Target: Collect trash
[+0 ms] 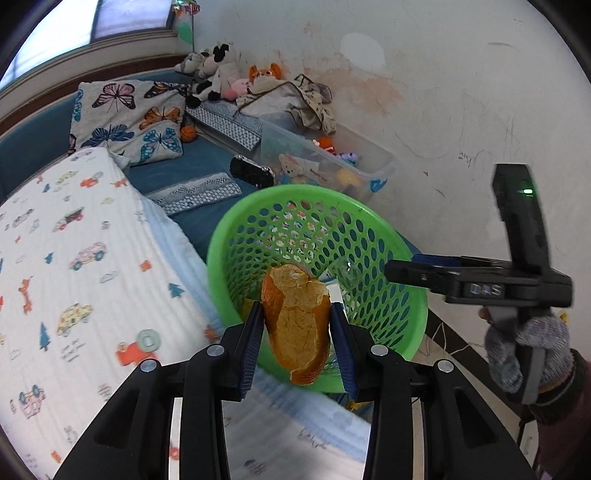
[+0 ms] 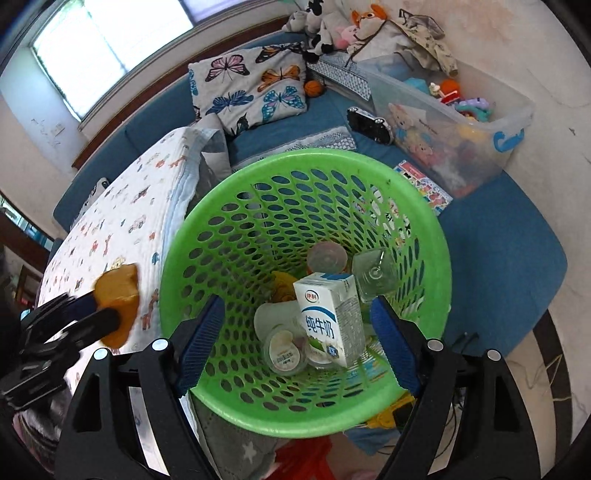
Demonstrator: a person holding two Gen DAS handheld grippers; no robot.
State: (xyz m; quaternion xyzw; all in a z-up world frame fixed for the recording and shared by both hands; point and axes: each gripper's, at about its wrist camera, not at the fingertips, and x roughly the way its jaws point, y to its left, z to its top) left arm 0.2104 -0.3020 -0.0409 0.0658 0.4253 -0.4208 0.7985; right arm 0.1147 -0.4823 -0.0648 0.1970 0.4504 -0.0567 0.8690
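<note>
My left gripper (image 1: pixel 297 334) is shut on a torn piece of bread (image 1: pixel 297 325), held just in front of the near rim of the green mesh basket (image 1: pixel 402 317). In the right wrist view the bread (image 2: pixel 118 299) and left gripper show at the left, beside the basket (image 2: pixel 177 258). My right gripper (image 2: pixel 295 336) is open and empty, hovering over the basket's mouth. Inside lie a white milk carton (image 2: pixel 328 317), a clear plastic cup (image 2: pixel 375 273), small yoghurt cups (image 2: pixel 282 352) and a pinkish lid (image 2: pixel 327 258). The right gripper also shows in the left wrist view (image 1: pixel 391 271).
A white quilt with car prints (image 1: pixel 74 277) covers the bed at the left. A butterfly pillow (image 2: pixel 255 88), a black toy car (image 2: pixel 369 123), a clear toy bin (image 2: pixel 458 122) and plush toys (image 2: pixel 332 26) lie behind on the blue sofa (image 2: pixel 491 240). A red stool (image 2: pixel 295 461) stands below the basket.
</note>
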